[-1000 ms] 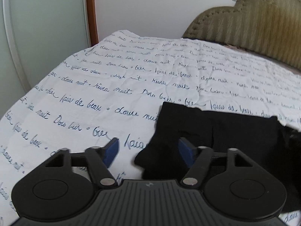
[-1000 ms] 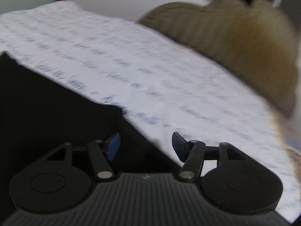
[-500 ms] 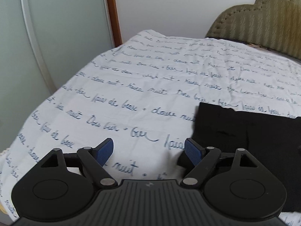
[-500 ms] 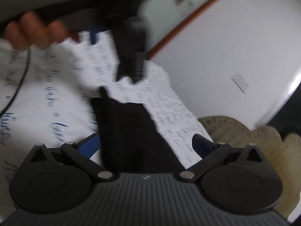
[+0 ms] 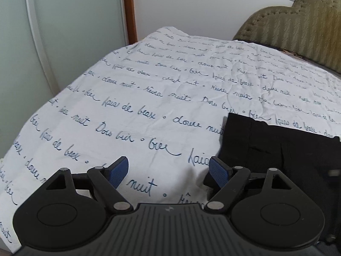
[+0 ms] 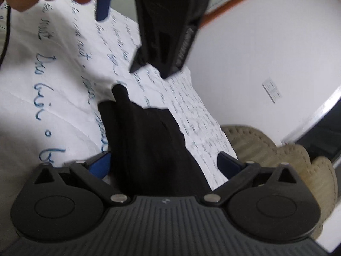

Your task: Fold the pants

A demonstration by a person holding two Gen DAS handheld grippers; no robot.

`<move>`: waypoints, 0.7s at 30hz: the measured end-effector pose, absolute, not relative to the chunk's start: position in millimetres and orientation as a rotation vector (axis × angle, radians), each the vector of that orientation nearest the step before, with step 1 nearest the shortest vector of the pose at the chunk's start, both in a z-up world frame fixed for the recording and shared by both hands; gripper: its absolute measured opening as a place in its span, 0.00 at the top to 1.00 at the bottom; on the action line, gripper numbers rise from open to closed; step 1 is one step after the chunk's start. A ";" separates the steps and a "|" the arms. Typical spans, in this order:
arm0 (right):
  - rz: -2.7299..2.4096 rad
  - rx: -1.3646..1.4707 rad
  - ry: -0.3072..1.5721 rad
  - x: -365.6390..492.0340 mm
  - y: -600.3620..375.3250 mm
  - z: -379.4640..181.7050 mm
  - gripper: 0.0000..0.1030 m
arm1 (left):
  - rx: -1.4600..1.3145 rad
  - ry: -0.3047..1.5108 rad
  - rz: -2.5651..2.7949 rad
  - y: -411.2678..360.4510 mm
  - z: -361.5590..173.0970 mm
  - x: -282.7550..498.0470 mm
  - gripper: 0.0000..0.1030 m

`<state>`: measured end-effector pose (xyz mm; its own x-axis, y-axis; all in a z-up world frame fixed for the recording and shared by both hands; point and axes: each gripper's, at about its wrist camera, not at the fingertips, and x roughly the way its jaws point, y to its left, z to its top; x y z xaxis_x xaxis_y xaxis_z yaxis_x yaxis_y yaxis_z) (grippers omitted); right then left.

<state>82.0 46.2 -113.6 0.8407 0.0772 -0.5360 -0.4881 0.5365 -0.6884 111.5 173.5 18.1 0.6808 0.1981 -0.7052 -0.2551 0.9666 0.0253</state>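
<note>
Two claws stand wide and empty. Folded black fabric pants (image 5: 283, 151) lie on the script-printed white bedsheet (image 5: 149, 98), long axis running rightward from the left claw (image 5: 168, 170). Right claw (image 6: 164, 162), rolled since earlier, has just narrowed slightly, straddling the pants untouched.

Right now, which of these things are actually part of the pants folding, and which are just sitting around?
Part of the job:
- black pants, folded on the bed
- left gripper, open, over bare sheet
- right gripper, open, over the pants

Just there:
- white sheet with blue handwriting
- padded olive headboard
- frosted glass door
- white wall
</note>
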 end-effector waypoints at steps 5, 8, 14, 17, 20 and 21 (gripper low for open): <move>0.411 -1.022 0.499 89.0 63.0 -128.2 0.87 | -0.299 0.829 0.139 190.8 14.7 114.8 0.20; 0.420 -1.021 0.488 87.5 65.6 -132.2 0.91 | -0.514 0.874 0.047 206.5 2.9 119.3 0.20; 0.468 -0.640 0.595 111.8 30.6 -91.0 0.92 | -0.743 0.943 -0.076 205.5 -19.5 138.4 0.20; 0.478 -0.521 0.615 120.8 14.9 -77.2 0.92 | -0.819 0.951 -0.104 199.9 -27.7 150.8 0.19; 0.489 -0.451 0.625 125.8 3.7 -69.1 0.92 | -0.874 0.958 -0.109 196.1 -33.6 166.0 0.19; 0.490 -0.425 0.629 127.1 0.5 -66.7 0.92 | -0.882 0.958 -0.127 193.6 -34.8 171.2 0.19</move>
<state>127.1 0.5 -66.7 0.7032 0.3015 -0.6439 -0.5511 0.8033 -0.2257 171.2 193.6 -34.8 0.5958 -0.4596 -0.6587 -0.2720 0.6561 -0.7039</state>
